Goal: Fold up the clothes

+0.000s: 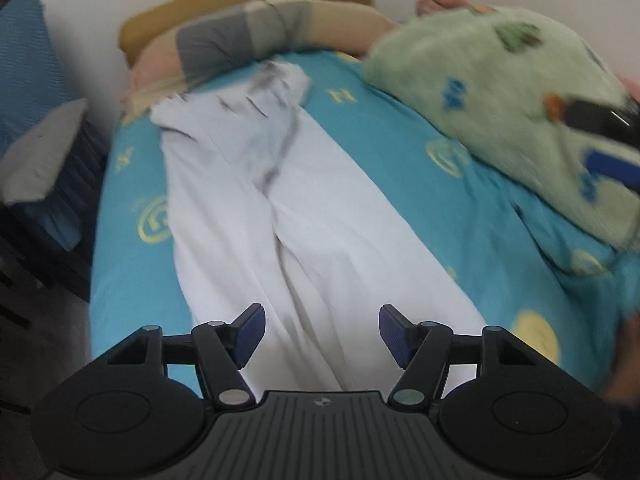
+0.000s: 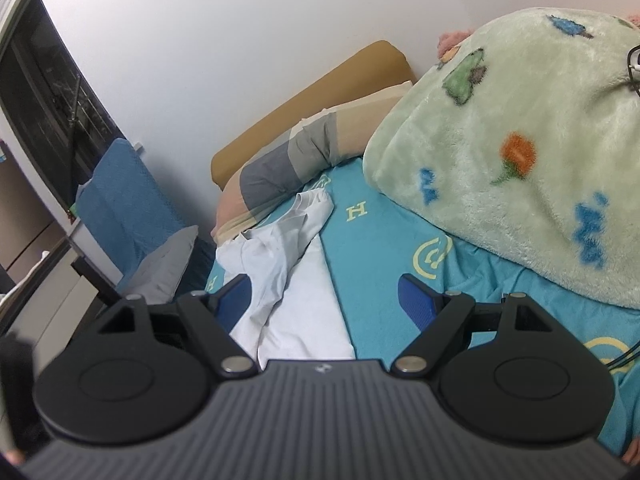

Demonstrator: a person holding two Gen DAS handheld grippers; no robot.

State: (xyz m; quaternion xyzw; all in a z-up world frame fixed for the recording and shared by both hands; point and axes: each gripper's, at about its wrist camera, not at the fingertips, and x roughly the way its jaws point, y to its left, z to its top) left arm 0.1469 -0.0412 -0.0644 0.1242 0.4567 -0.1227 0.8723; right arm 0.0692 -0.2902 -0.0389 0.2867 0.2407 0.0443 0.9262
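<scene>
White trousers (image 1: pixel 280 208) lie stretched along the turquoise bed sheet (image 1: pixel 400 168), waistband end crumpled near the pillows. My left gripper (image 1: pixel 322 334) hovers over the near end of the trousers, jaws apart with nothing pressed between the blue pads (image 1: pixel 252 332). In the right wrist view the same white trousers (image 2: pixel 296 280) run away from me, their far end bunched up. My right gripper (image 2: pixel 324 300) stands open just above them, its blue pads (image 2: pixel 416 300) wide apart and touching no cloth.
A fluffy green blanket (image 1: pixel 500 92) is heaped on the right of the bed. A striped pillow (image 2: pixel 288 168) and tan headboard (image 2: pixel 320 92) sit against the white wall. A blue chair with a grey cushion (image 2: pixel 160 256) stands left of the bed, near a dark window (image 2: pixel 44 92).
</scene>
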